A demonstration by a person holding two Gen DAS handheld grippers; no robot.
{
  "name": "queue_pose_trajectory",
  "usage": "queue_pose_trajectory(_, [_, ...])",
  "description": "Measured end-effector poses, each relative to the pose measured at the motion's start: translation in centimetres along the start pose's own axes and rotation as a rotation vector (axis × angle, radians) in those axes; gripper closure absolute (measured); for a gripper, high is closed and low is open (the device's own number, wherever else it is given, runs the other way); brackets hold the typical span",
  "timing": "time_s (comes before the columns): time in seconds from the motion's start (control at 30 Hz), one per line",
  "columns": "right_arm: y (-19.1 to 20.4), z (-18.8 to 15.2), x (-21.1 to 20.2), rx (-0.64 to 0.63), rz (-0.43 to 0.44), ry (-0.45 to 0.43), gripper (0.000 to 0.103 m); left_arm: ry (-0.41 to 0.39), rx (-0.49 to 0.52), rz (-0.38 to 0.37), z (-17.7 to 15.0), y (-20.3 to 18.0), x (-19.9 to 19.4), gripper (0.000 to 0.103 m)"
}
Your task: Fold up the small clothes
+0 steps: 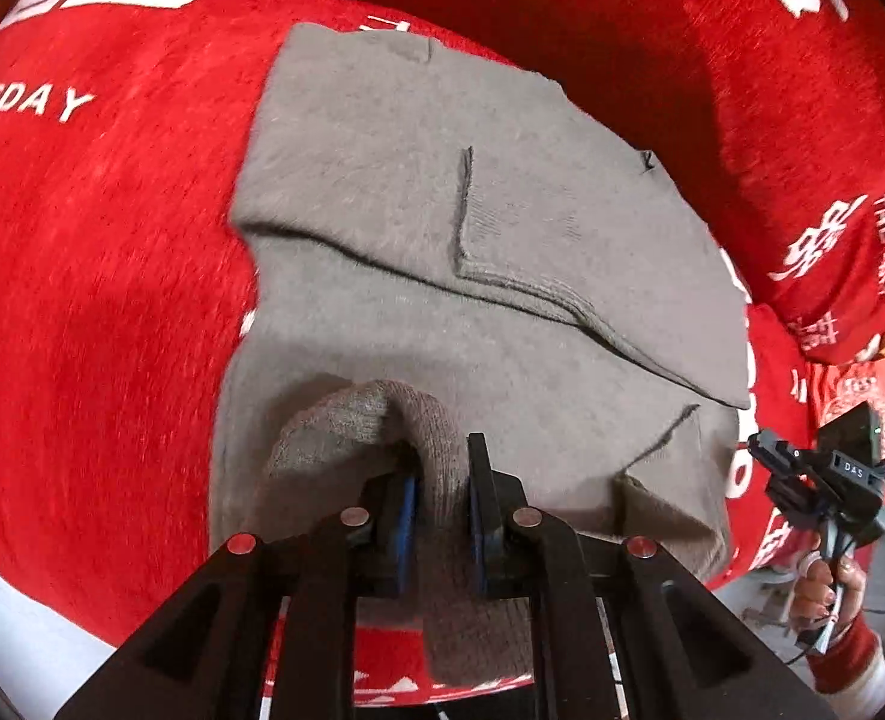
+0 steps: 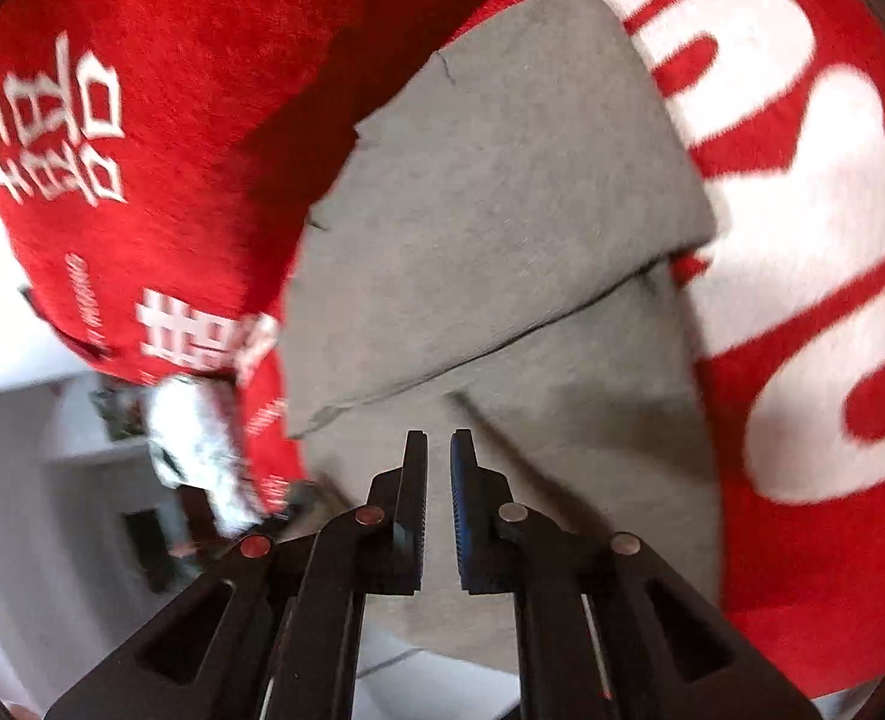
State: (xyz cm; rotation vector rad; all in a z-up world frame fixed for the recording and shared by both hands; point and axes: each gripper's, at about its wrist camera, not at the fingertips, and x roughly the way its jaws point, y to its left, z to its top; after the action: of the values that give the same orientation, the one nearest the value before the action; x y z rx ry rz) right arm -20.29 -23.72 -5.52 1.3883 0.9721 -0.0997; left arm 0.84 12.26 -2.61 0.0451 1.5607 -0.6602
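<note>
A grey knit sweater [image 1: 418,192] lies partly folded on a red blanket, with one sleeve laid across its body. My left gripper [image 1: 442,450] is shut on a bunched fold of the sweater's near edge [image 1: 382,414] and holds it raised. My right gripper [image 2: 439,438] hovers over the same sweater [image 2: 502,192], its jaws a narrow gap apart with nothing between them. It also shows in the left wrist view [image 1: 814,480], held in a hand off the sweater's right edge.
The red blanket [image 1: 94,240] with white lettering covers the surface; it also shows in the right wrist view [image 2: 160,120]. The surface's edge and the room floor [image 2: 34,480] show at the lower left of the right wrist view.
</note>
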Motion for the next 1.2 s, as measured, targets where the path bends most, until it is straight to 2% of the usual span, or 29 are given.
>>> queue_pose_trajectory(0.07, [-0.7, -0.1, -0.4, -0.037, -0.055, 0.029, 0.087, 0.023, 0.018, 0.020, 0.3, -0.8, 0.0, 0.088])
queue_pose_trajectory(0.1, [-0.5, -0.2, 0.0, -0.051, -0.073, 0.052, 0.079, 0.035, 0.024, 0.031, 0.3, -1.0, -0.1, 0.088])
queue_pose_trajectory(0.13, [-0.5, -0.4, 0.2, -0.061, -0.083, 0.063, 0.049, 0.046, 0.027, 0.041, 0.2, -1.1, -0.1, 0.088])
queue_pose_trajectory(0.17, [-0.4, -0.6, 0.5, -0.083, -0.105, 0.074, 0.024, 0.058, 0.027, 0.049, 0.0, -0.9, -0.5, 0.088])
queue_pose_trajectory(0.3, [0.7, -1.6, 2.1, -0.217, -0.198, 0.129, 0.023, 0.086, -0.004, 0.077, -0.4, 0.1, -1.2, 0.088])
queue_pose_trajectory(0.43, [1.9, -2.6, 4.9, -0.352, -0.349, 0.177, 0.028, 0.098, -0.028, 0.086, -0.6, 0.4, -0.4, 0.088])
queue_pose_trajectory(0.53, [3.9, -3.5, 6.0, -0.509, -0.452, 0.195, 0.096, 0.095, -0.036, 0.079, -0.8, 0.3, 0.0, 0.088])
queue_pose_trajectory(0.67, [6.2, -4.5, 4.7, -0.611, -0.463, 0.157, 0.096, 0.100, -0.048, 0.037, -0.5, 0.3, 0.1, 0.088])
queue_pose_trajectory(0.83, [10.2, -2.4, -0.5, -0.600, -0.425, -0.034, 0.096, 0.101, -0.075, -0.052, 0.9, 0.4, -1.0, 0.088])
queue_pose_trajectory(1.0, [13.1, 3.5, -2.4, -0.590, -0.454, -0.193, 0.097, 0.039, -0.048, -0.100, 5.4, -0.6, -3.0, 0.088])
queue_pose_trajectory(1.1, [13.0, 7.0, -1.4, -0.557, -0.480, -0.232, 0.097, -0.016, -0.031, -0.107, 9.5, -0.9, -3.0, 0.088])
queue_pose_trajectory(1.2, [10.6, 11.3, 1.3, -0.470, -0.513, -0.219, 0.097, -0.029, -0.037, -0.094, 13.6, -1.0, -0.7, 0.088])
